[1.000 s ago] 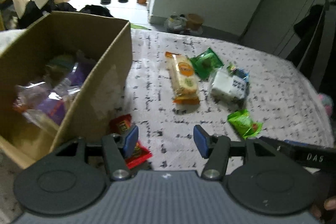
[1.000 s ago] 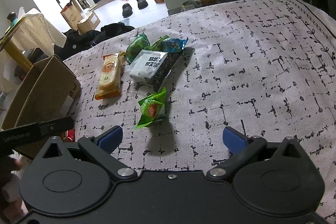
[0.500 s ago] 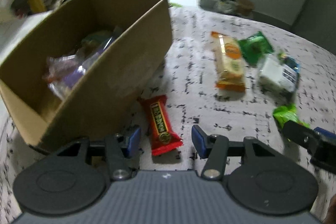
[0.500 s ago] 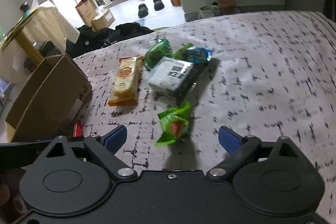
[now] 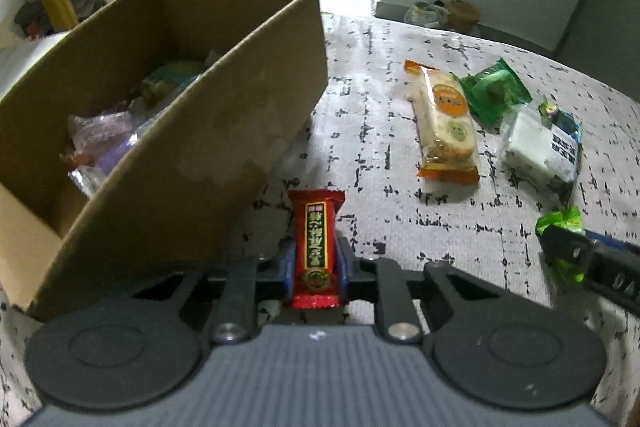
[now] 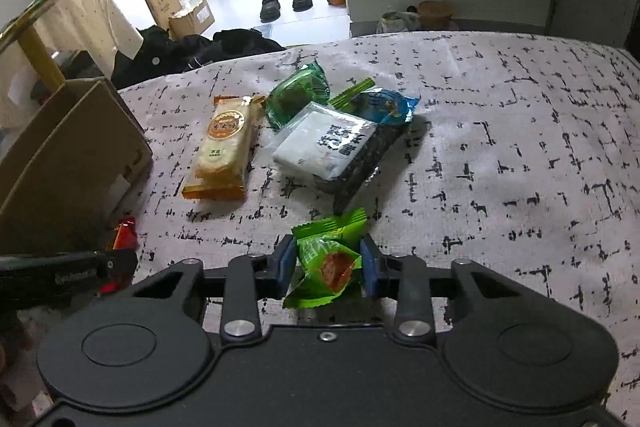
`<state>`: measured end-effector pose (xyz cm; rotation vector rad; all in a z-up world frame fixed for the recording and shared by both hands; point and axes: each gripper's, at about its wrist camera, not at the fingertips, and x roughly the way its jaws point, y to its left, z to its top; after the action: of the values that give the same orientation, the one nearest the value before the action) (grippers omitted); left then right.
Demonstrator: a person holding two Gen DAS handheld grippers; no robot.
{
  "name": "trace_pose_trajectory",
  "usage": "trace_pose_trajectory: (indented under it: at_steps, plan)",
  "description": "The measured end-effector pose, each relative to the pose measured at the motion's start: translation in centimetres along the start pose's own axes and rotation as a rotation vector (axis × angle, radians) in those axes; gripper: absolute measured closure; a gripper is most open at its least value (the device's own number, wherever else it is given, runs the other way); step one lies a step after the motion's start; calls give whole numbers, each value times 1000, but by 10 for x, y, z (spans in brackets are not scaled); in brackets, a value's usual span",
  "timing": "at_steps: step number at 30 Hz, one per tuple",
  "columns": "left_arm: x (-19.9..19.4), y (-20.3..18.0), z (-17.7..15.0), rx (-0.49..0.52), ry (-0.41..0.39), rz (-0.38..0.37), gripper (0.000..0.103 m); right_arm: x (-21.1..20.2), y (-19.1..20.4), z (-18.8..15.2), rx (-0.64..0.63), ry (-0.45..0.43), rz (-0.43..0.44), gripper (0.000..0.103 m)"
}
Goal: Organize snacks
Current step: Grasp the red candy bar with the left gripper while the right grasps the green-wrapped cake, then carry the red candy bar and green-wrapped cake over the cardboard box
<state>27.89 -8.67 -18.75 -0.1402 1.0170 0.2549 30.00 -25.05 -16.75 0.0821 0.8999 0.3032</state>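
The red snack bar (image 5: 315, 247) is clamped lengthwise between the blue pads of the left gripper (image 5: 314, 267), just beside the near wall of the cardboard box (image 5: 192, 163), on the patterned cloth (image 5: 380, 187). The small green snack packet (image 6: 330, 261) is gripped by the right gripper (image 6: 329, 261). Farther off, an orange-ended cake pack (image 6: 224, 147), a black-and-white pack (image 6: 340, 151) and a dark green packet (image 6: 298, 99) are seen lying together.
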Motion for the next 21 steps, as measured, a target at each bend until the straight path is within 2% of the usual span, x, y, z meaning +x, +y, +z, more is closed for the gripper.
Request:
trace_pose_trajectory:
  at_steps: [1, 11, 21]
  plan:
    - [0, 0, 0, 4, -5, -10, 84, -3, -1, -1, 6, -1, 8, 75]
    - [-22, 4, 3, 32, -62, -106, 84, -27, 15, -4, 19, -36, 31, 76]
    - [-61, 10, 11, 89, -199, -190, 84, -53, 49, 15, 9, -110, 58, 76]
